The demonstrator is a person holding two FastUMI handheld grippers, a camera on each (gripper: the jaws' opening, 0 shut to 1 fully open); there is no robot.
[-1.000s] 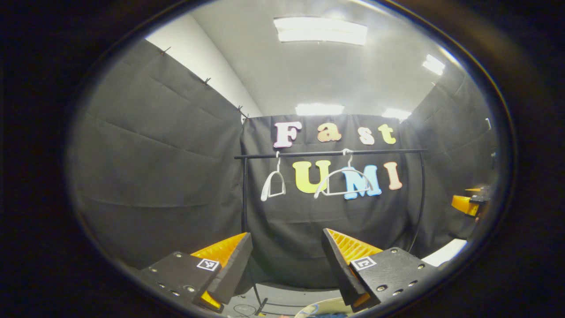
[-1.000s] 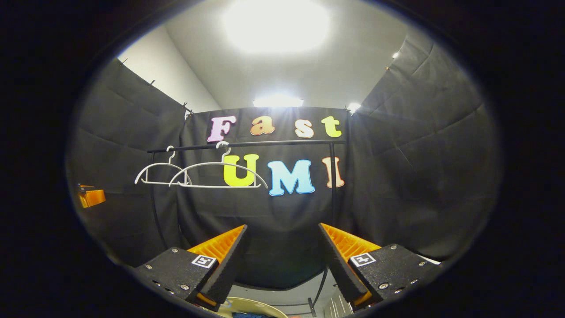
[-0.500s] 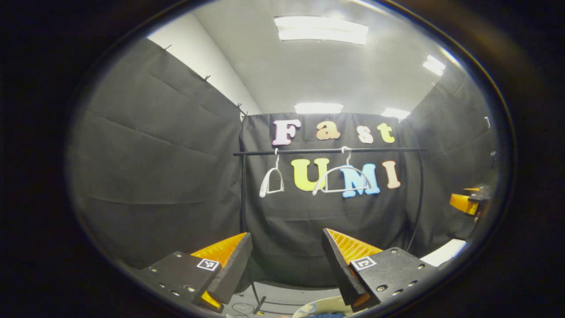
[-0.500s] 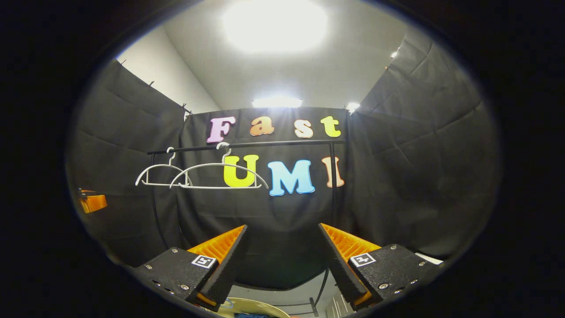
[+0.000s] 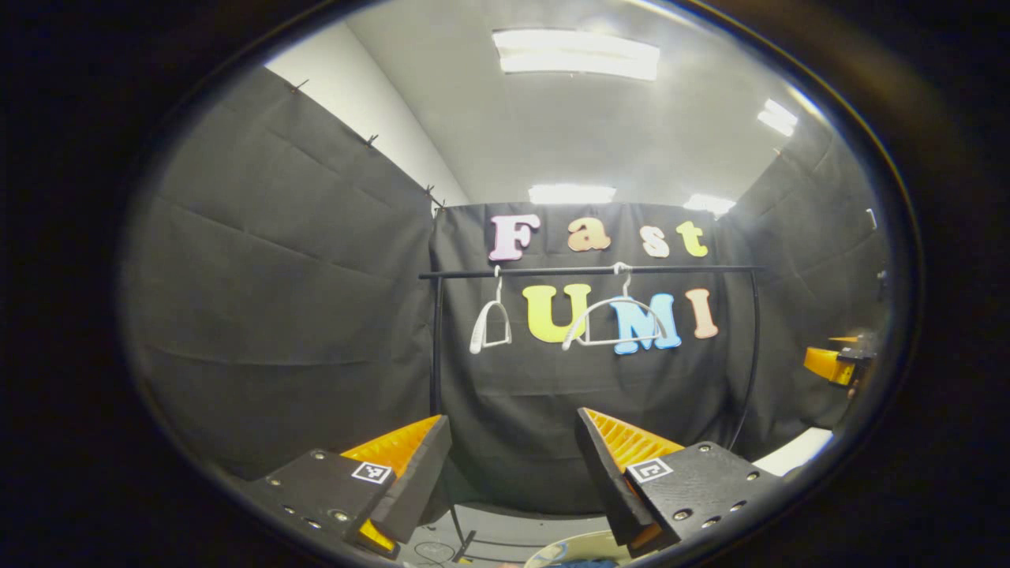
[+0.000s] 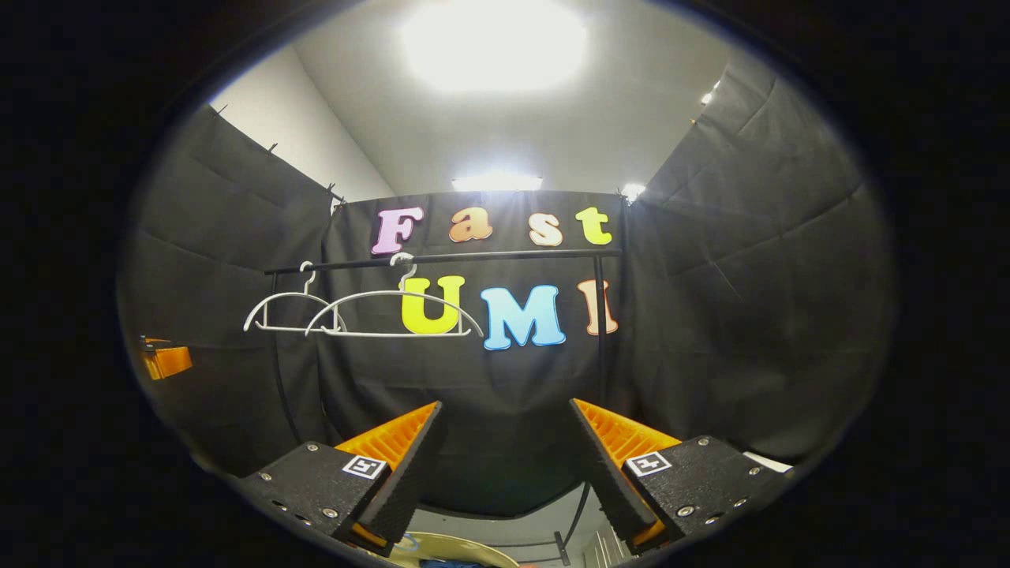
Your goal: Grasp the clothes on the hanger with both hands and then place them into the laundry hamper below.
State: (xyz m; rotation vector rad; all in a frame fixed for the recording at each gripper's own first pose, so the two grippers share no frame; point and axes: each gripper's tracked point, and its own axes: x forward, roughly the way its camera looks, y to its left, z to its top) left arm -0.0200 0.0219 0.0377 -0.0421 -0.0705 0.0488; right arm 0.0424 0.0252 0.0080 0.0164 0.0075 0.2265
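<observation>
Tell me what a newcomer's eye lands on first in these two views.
Two white hangers hang bare from a black rail across the back of the booth, with no clothes on them. Up close, the left gripper and the right gripper point at the rail with jaws apart and nothing between them. A pale round hamper rim peeks in below.

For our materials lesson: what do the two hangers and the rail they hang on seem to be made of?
Hangers: thin, pale, smooth, probably plastic or coated wire; unclear which. Rail: slim, straight, dark tube, likely painted metal.
</observation>
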